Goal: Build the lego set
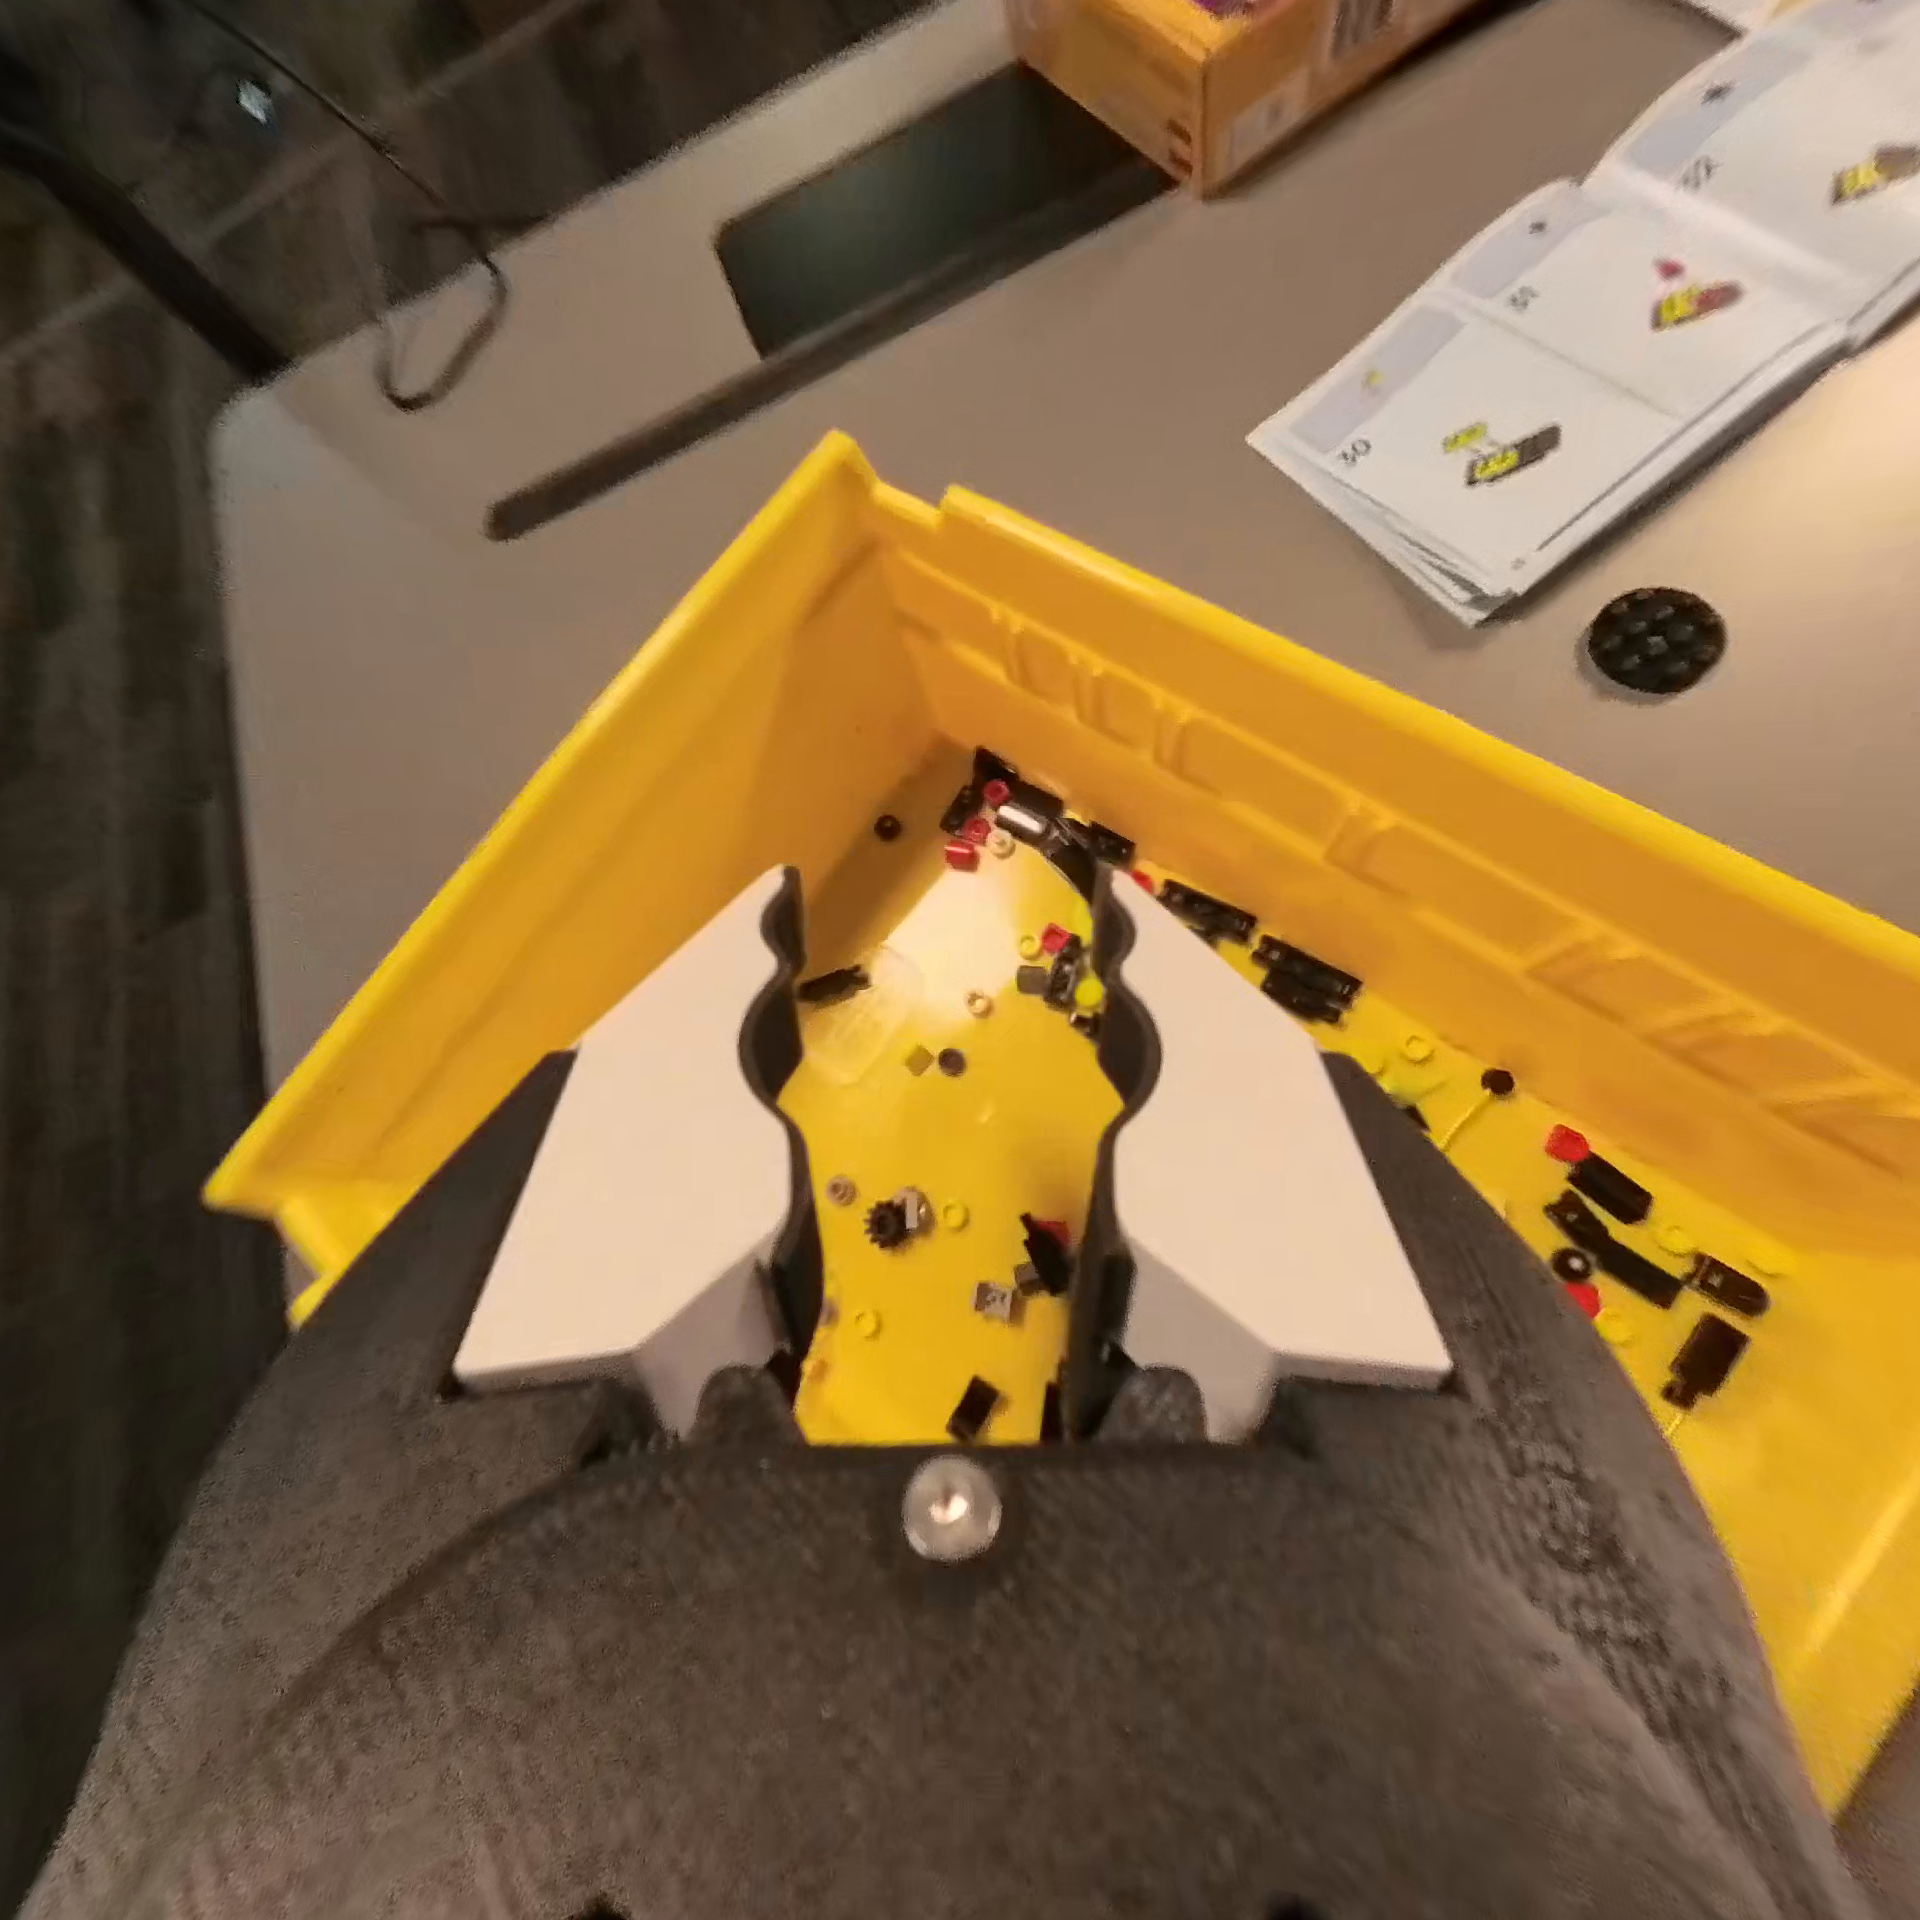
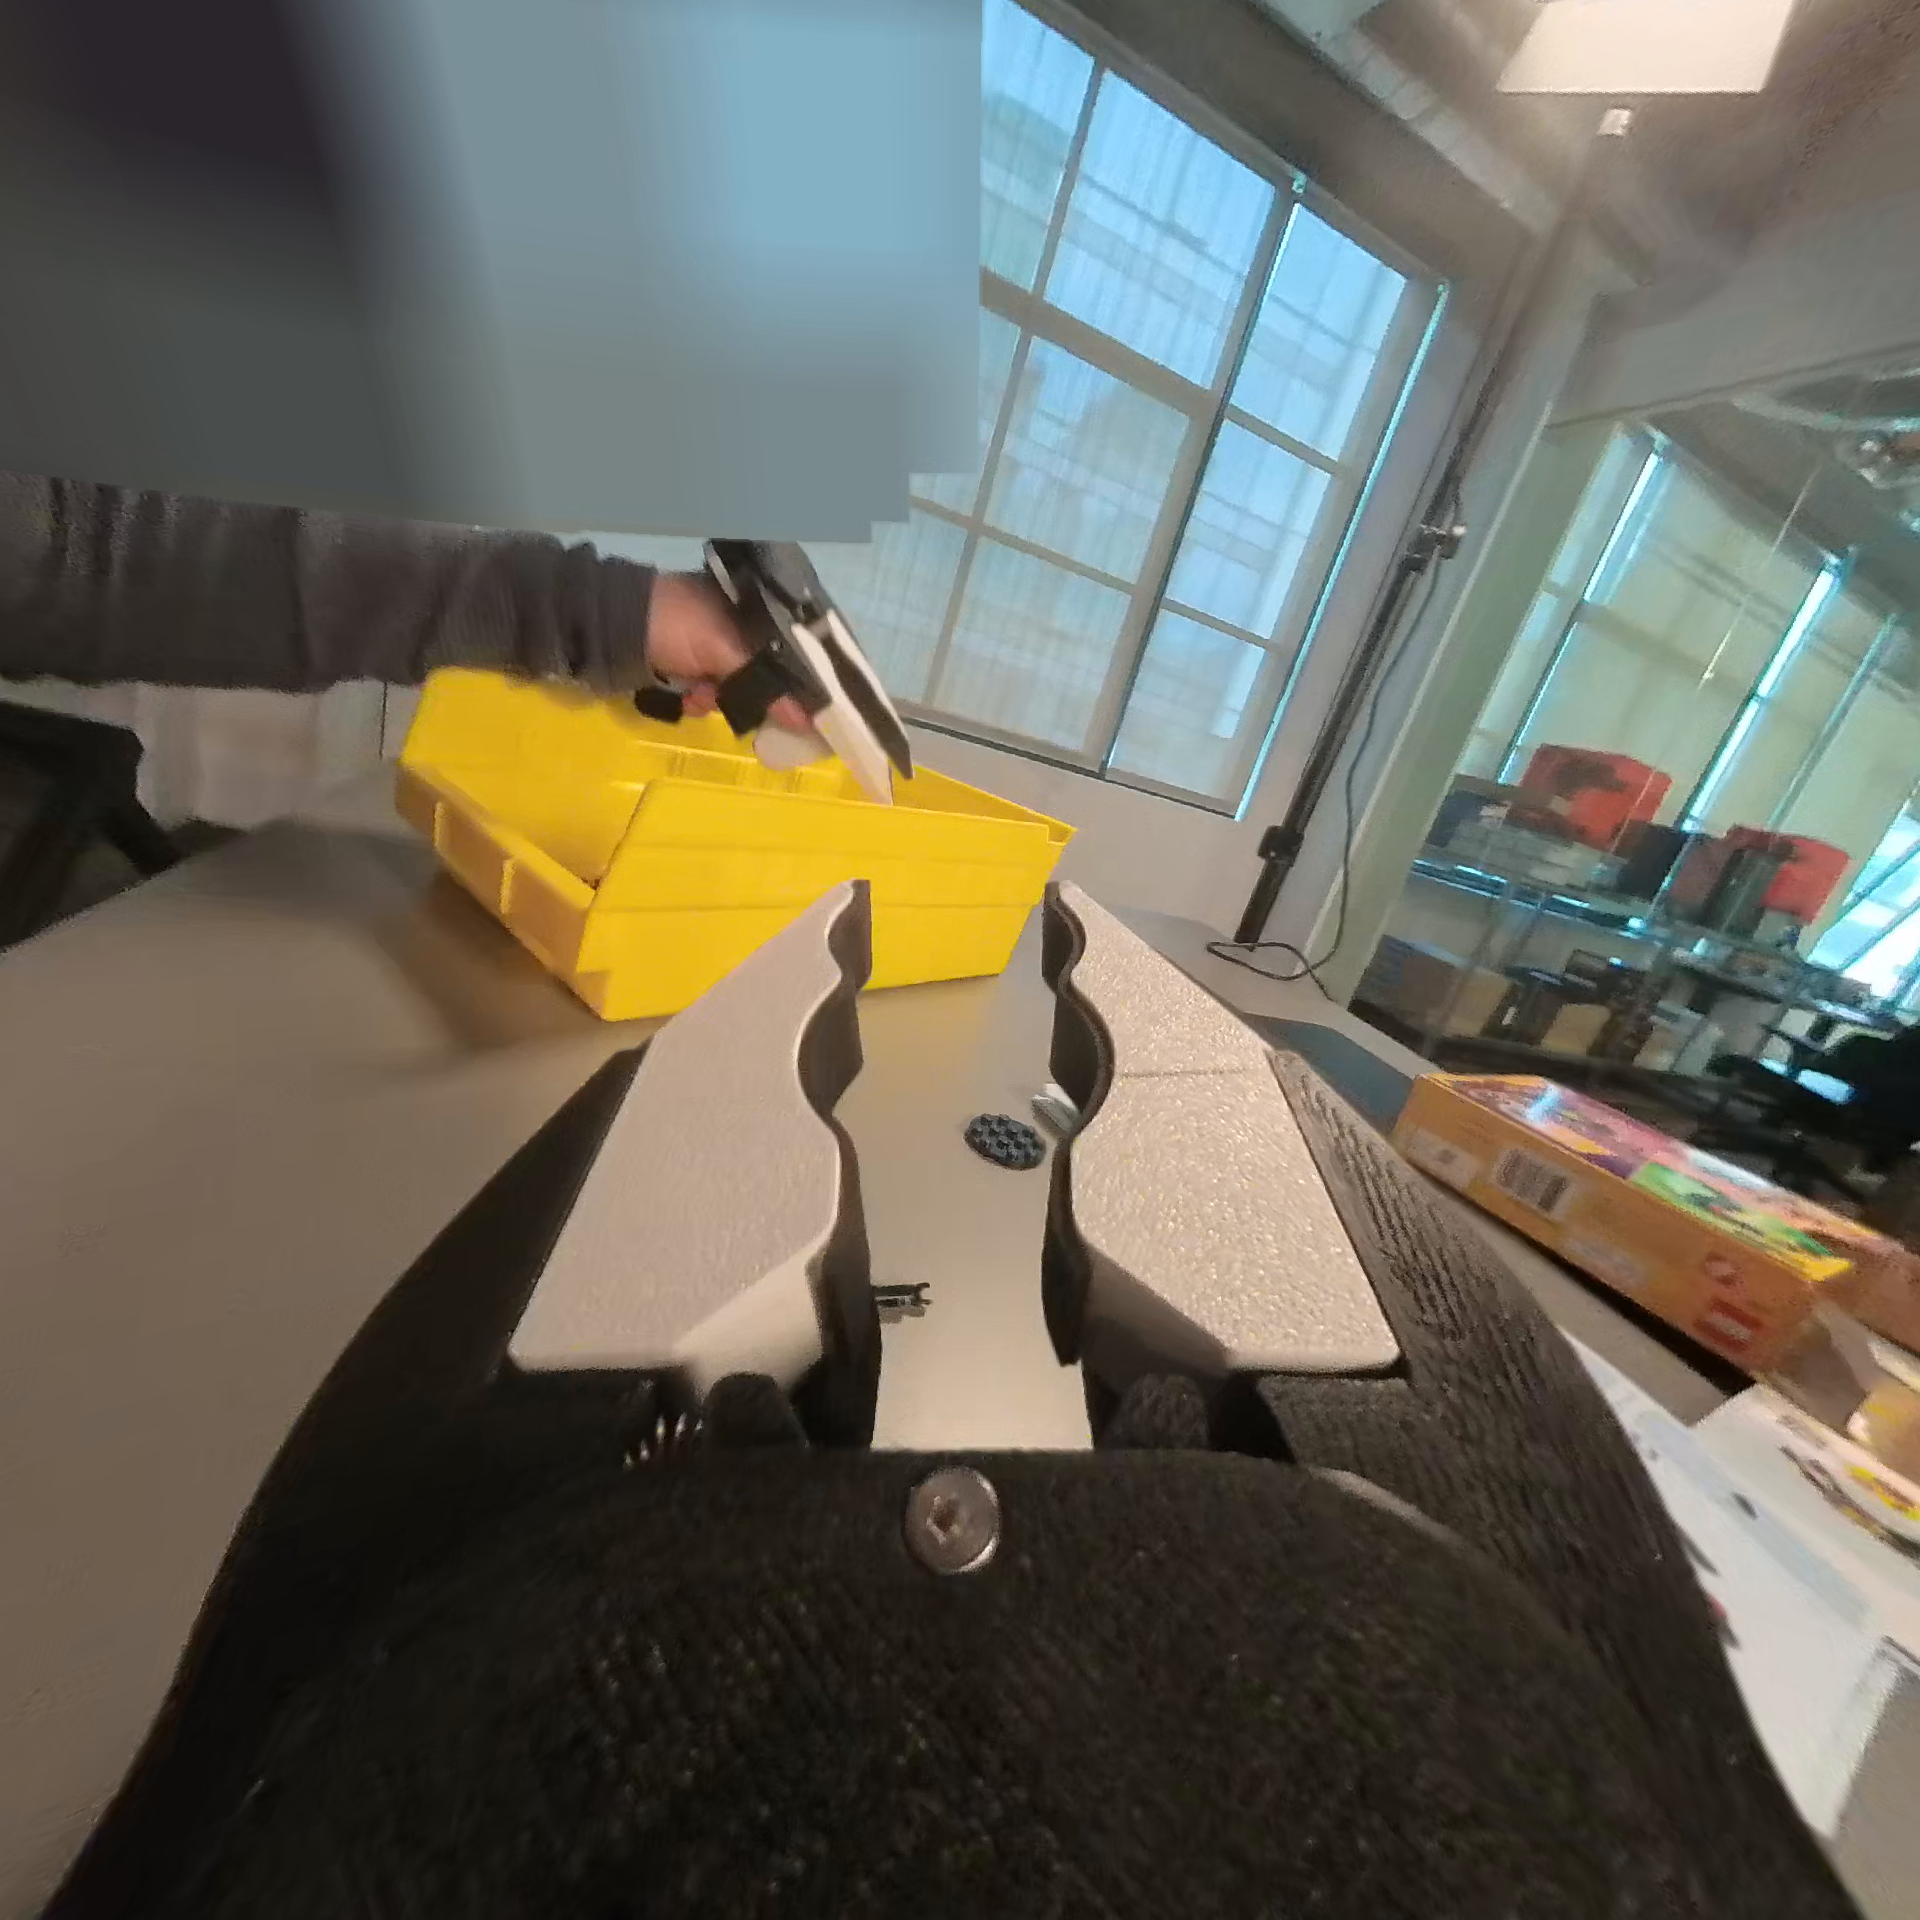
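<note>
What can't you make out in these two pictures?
- Bin contents: left wrist view, partly hidden by the left gripper; pieces are small and blurred.
- Bin interior: right wrist view, blocked by its front wall.
- Booklet: left wrist view, cut off at the right edge.
- Small black part: right wrist view, too small to identify.
- Person: right wrist view, covered by a blur patch.
</note>
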